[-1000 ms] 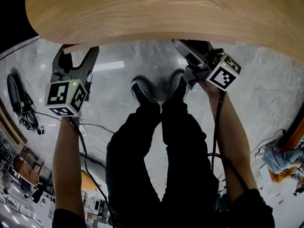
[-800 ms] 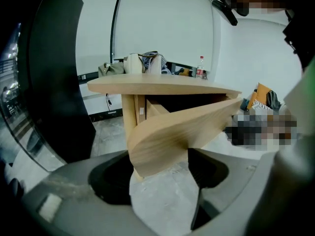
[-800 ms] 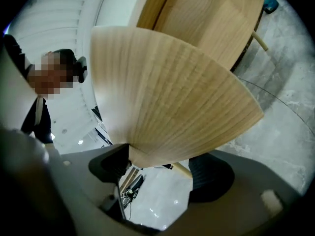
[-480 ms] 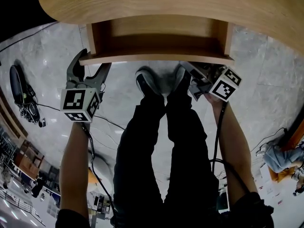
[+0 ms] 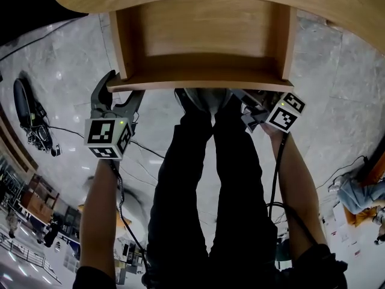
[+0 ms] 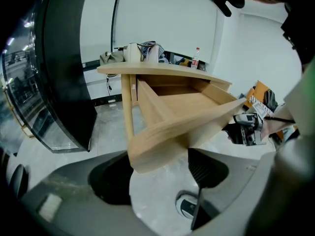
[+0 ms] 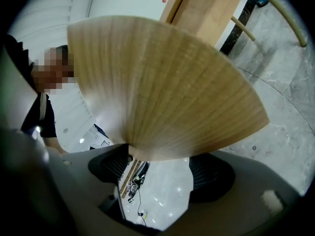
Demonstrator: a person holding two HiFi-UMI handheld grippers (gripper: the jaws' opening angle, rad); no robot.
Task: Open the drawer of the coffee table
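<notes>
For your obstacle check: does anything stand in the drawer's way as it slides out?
Yes: the person's legs stand just in front of the drawer, shoes under its front edge. Nothing else visible blocks it.

In the right gripper (image 7: 158, 172) view, the drawer (image 7: 162, 82) front fills most of the frame and hides the drawer's inside and nearly all of the table (image 7: 209, 6). In the head view, the table top runs off the upper edge. There the drawer front also covers the right gripper's jaw tips and most of the person's shoes (image 5: 201, 98). In the left gripper view, the drawer's near corner is blurred. The clutter (image 6: 142, 52) on the table is too small to name.
</notes>
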